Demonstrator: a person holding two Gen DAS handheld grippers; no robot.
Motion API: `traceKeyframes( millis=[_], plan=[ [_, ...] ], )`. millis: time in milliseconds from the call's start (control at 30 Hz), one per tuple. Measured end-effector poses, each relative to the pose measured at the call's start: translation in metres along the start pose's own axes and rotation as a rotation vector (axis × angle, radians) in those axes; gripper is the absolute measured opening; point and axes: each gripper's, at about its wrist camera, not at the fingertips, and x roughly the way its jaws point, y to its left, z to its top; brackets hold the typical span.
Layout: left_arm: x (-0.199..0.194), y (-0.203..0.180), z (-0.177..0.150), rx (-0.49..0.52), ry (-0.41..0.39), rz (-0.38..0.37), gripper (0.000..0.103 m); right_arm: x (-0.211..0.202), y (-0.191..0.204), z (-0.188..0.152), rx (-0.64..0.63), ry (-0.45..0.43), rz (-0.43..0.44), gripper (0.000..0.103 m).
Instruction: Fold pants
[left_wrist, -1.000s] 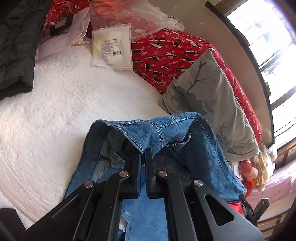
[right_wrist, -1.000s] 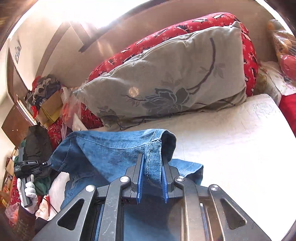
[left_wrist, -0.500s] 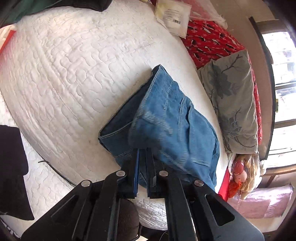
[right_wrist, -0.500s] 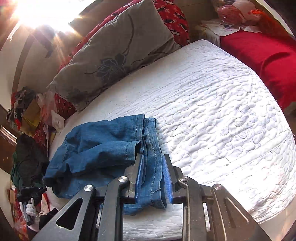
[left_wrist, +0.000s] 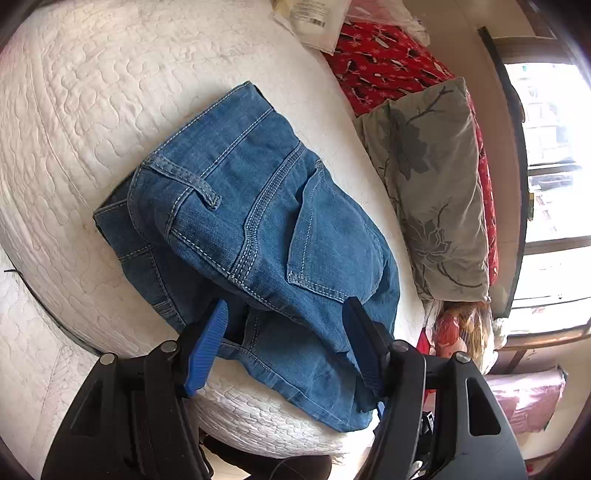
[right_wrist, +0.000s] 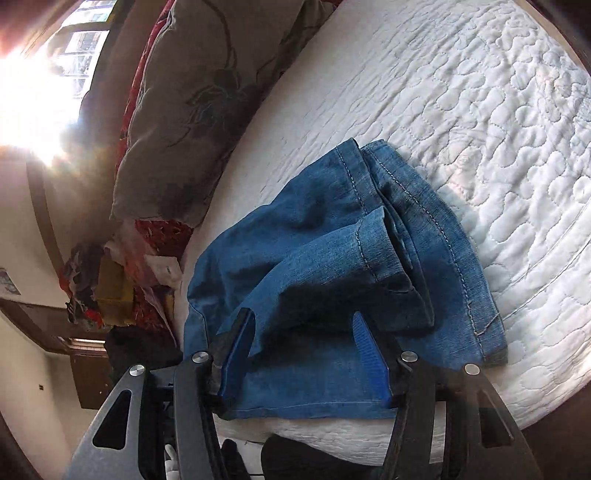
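We see a bed (left_wrist: 74, 110) covered in a white quilted spread, filling most of both wrist views. A grey pillow (left_wrist: 432, 184) with a dark flower print lies along its far side, resting against a red patterned blanket (left_wrist: 380, 59).

The jeans (left_wrist: 258, 229) lie folded into a compact blue bundle near the bed's front edge, flat on the quilt and well apart from the pillow.

Our left gripper (left_wrist: 288, 332) points down over the near edge of the bundle, its fingers (left_wrist: 207, 343) spread wide apart on either side of the denim and holding nothing. Our right gripper (right_wrist: 303, 343) hangs over the bundle's other end in the same way, fingers (right_wrist: 369, 354) wide apart, with the cloth lying loose between them and not clamped.

The left view alone shows the waistband end: a belt loop (left_wrist: 192, 184), a back pocket (left_wrist: 332, 240) and pale double stitching, plus a white packet (left_wrist: 314, 18) at the top of the bed and a window (left_wrist: 550, 155) at the right.

The right view alone shows the hemmed leg ends (right_wrist: 388, 229) stacked on top, strong sun glare at the upper left, and a heap of mixed clothes (right_wrist: 99, 288) beside the bed.
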Motion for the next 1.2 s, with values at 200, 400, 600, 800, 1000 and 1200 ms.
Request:
traceKeyframes(
  millis=[200,400,600,800,1000,1200],
  plan=[
    [0.019,0.005,0.006,-0.083,0.0,0.053,0.064,0.022,-0.012,0.012,0.213,-0.027,-0.042,0.063],
    [0.05,-0.001,0.011,-0.075,0.035,0.167,0.038,0.031,-0.022,0.017,0.194,-0.09,-0.033,0.012],
    [0.027,-0.035,0.02,0.038,0.003,0.158,0.012,-0.023,0.023,0.031,-0.08,-0.207,0.074,0.001],
    [0.015,-0.015,-0.007,0.111,0.014,0.157,0.012,-0.059,0.001,-0.013,-0.319,-0.139,-0.041,0.001],
    [0.045,0.045,-0.016,-0.012,0.12,0.204,0.013,-0.04,-0.059,-0.04,-0.26,-0.027,-0.156,0.006],
    [0.006,0.029,-0.025,0.131,0.11,0.176,0.022,-0.078,-0.045,-0.034,-0.308,-0.07,-0.201,0.015]
  ],
)
